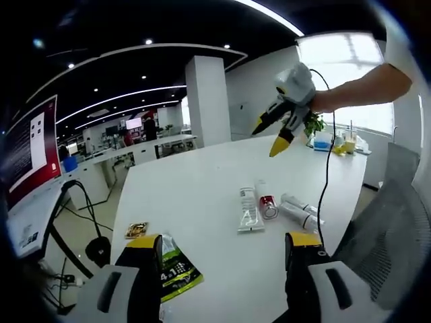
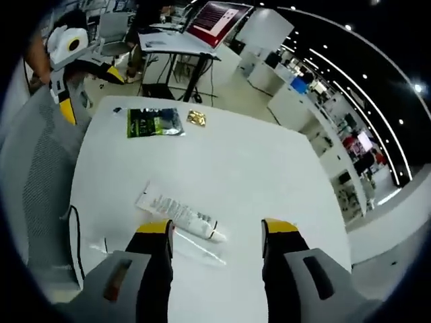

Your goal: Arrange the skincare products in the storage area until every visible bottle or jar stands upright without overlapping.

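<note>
I am hovering both grippers, left and right, wide open and empty, above the table; the lying tubes risk rolling off its near edge if nudged.

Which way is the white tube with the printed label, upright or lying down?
Lying down. The white tube rests flat on the table, its long side on the surface, also in the right gripper view.

On the round white table we see a flat white squeeze tube lying beside a red-banded tube, two small white bottles right of them, a green sachet and small gold packet well left.
</note>
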